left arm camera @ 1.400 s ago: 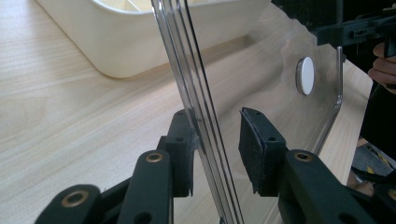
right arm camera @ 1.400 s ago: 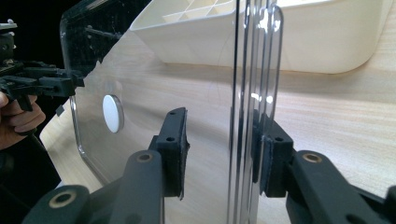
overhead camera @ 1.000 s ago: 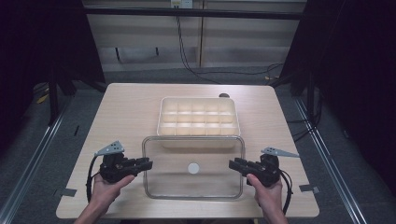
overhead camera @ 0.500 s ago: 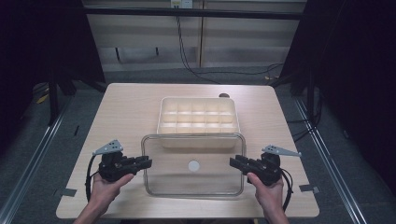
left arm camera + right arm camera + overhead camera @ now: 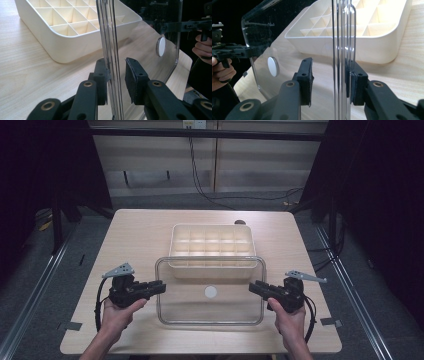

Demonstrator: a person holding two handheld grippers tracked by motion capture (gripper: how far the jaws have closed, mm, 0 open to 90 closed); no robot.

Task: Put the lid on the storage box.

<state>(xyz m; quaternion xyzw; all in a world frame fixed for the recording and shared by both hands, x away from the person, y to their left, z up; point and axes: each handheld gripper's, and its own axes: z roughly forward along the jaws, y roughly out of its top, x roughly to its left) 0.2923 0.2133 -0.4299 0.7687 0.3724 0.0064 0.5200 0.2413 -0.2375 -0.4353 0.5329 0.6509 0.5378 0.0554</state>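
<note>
A clear plastic lid (image 5: 210, 312) with a white round disc (image 5: 210, 292) hangs level between my two grippers, its far edge over the front of a cream compartment tray (image 5: 212, 242). My left gripper (image 5: 161, 287) is shut on the lid's left rim. In the left gripper view the rim (image 5: 110, 50) sits between the pads of the left gripper (image 5: 116, 65). My right gripper (image 5: 253, 287) straddles the right rim. In the right gripper view the rim (image 5: 343, 50) lies against one pad (image 5: 352, 77) of the right gripper (image 5: 329, 62). A gap shows at the other pad (image 5: 308, 75).
The tray (image 5: 62, 30) stands mid-table with several empty cells. Bare wooden tabletop (image 5: 135, 235) lies around it. A small dark object (image 5: 240, 222) sits behind the tray. Dark floor and rails flank the table.
The lid has shifted slightly away from me, further over the tray's front edge. Both hands have barely moved.
</note>
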